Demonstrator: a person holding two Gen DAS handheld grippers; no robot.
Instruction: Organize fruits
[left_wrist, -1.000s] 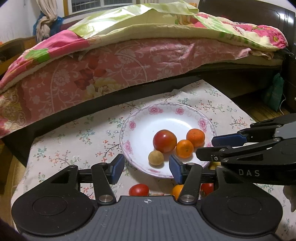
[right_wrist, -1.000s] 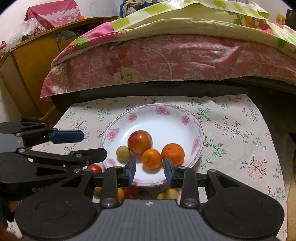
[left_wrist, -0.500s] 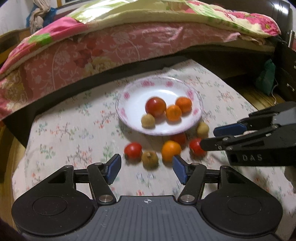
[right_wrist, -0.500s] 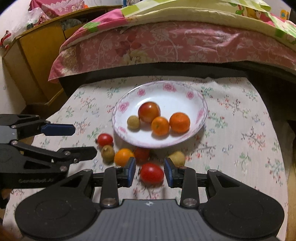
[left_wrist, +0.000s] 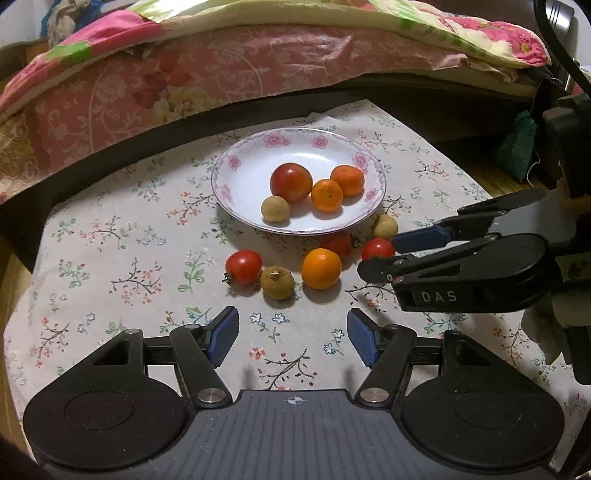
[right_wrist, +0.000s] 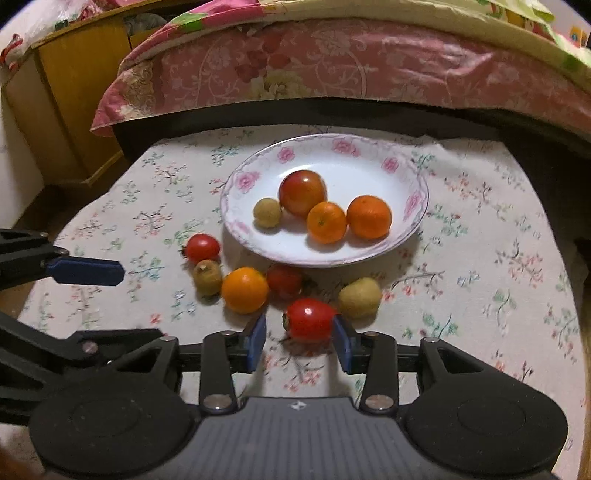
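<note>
Right gripper (right_wrist: 299, 338) jaws are opening around a tomato (right_wrist: 309, 319) on the cloth (right_wrist: 480, 258), left gripper (left_wrist: 291, 338) is opening over nothing, and you are leaving six fruits below the plate (right_wrist: 369, 155), which is holding four.

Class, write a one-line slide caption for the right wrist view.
Right tool opening around a small red tomato below the plate.

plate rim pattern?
Pink roses on white around the plate rim; clearest in the right wrist view.
</note>
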